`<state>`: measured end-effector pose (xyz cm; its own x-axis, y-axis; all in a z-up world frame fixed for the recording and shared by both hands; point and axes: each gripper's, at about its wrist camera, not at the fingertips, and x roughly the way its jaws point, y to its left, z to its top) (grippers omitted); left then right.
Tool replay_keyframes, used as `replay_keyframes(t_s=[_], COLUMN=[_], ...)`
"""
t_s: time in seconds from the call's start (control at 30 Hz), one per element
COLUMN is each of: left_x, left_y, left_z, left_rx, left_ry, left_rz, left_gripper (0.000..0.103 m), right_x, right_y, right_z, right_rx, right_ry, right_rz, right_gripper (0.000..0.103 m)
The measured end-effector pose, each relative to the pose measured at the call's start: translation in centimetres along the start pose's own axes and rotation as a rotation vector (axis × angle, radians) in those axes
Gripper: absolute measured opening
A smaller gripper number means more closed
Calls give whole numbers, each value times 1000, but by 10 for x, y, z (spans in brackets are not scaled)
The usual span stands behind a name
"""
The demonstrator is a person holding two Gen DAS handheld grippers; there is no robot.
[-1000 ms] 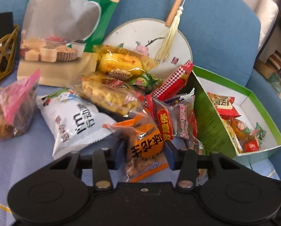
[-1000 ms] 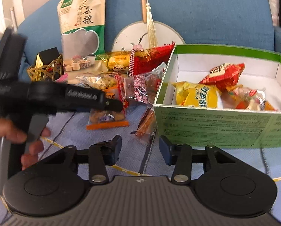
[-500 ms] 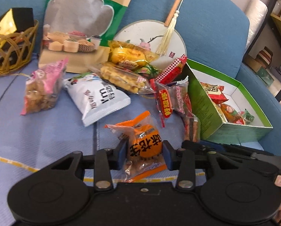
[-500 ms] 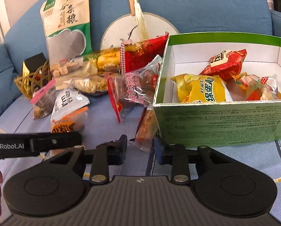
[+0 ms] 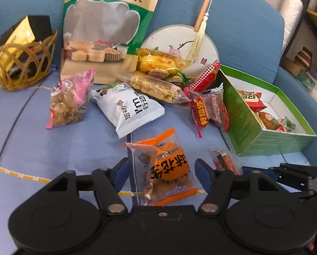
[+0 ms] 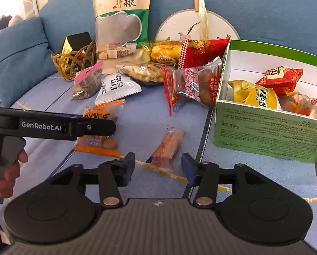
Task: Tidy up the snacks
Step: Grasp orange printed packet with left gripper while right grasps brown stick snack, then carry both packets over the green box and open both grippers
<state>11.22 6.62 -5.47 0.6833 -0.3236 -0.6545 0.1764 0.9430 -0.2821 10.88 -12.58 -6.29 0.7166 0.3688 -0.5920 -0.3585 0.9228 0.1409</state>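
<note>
An orange snack packet (image 5: 167, 170) lies on the blue sofa seat between the fingers of my left gripper (image 5: 161, 173), which is open with a gap on each side of the packet. It also shows in the right wrist view (image 6: 99, 127), partly behind the left gripper's arm. My right gripper (image 6: 158, 166) is open around the near end of a small clear sausage packet (image 6: 168, 147), also seen in the left wrist view (image 5: 225, 161). A green box (image 6: 271, 136) holding several snacks stands at the right (image 5: 239, 114). Several loose snack packets lie behind.
A tall grain pouch (image 5: 107, 27) and a round fan (image 5: 179, 40) lean on the sofa back. A wicker basket (image 5: 20, 61) sits far left. A white packet (image 5: 131, 108) and a pink-topped bag (image 5: 71, 102) lie left of centre. A shelf (image 5: 313, 21) stands right.
The left gripper pulled back with the orange packet, then opened and let it go onto the seat. The right gripper drew back and opened wider around the small sausage packet.
</note>
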Motion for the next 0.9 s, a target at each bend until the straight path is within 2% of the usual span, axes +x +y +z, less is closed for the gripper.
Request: replay_keyframes(t_s=[0.1, 0.17, 0.2, 0.23, 0.27, 0.3, 0.4, 0.63, 0.73, 0.9], left_x=[3, 5, 7, 8, 9, 9, 5, -8, -6, 10], left_y=[1, -2, -2, -2, -2, -2, -5, -40, -61, -105], left_z=[1, 0, -1, -1, -1, 0, 4, 35, 54, 81], left_rx=[-22, -13, -7, -7, -9, -11, -14, 42, 66, 135], left_ry=[17, 23, 26, 27, 26, 26, 19, -48, -68, -88], left_rz=[-30, -26, -20, -19, -22, -21, -40, -108, -159, -213], left_gripper=[91, 88, 82, 80, 78, 68, 64, 64, 64, 64], right_x=[4, 10, 13, 16, 16, 13, -2, -43, -58, -74], right_y=[0, -1, -1, -3, -4, -4, -6, -32, -53, -96], right_z=[3, 5, 5, 4, 3, 3, 8, 21, 25, 27], right_rx=[19, 19, 17, 18, 18, 11, 13, 49, 83, 177], right_ry=[-26, -33, -20, 2, 9, 2, -55, -251, -319, -370], right_rz=[-16, -29, -34, -30, -27, -24, 0, -39, -113, -268], right_gripper=[91, 90, 86, 56, 41, 38, 36, 36, 36, 36])
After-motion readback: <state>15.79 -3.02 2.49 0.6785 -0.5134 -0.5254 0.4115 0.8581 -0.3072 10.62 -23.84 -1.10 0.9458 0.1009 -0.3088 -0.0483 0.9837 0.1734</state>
